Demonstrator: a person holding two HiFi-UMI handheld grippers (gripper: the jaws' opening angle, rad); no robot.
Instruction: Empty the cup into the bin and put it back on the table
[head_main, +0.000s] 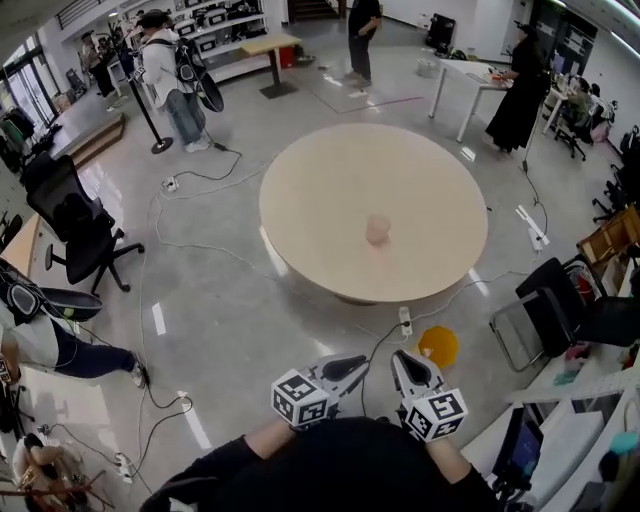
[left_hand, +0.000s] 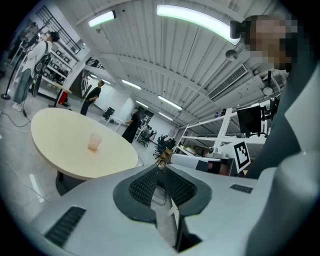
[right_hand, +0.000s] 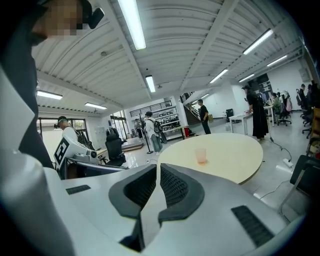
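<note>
A small translucent pinkish cup stands upright near the middle of the round beige table. The same cup shows far off in the left gripper view, and the cup likewise in the right gripper view. An orange bin sits on the floor by the table's near edge. My left gripper and right gripper are held close to my body, side by side, well short of the table. Both point toward the table. The left gripper is shut and empty, and so is the right gripper.
Cables and a power strip lie on the floor around the table. A black office chair stands at the left, folding chairs at the right. Several people stand far behind the table, by a white desk.
</note>
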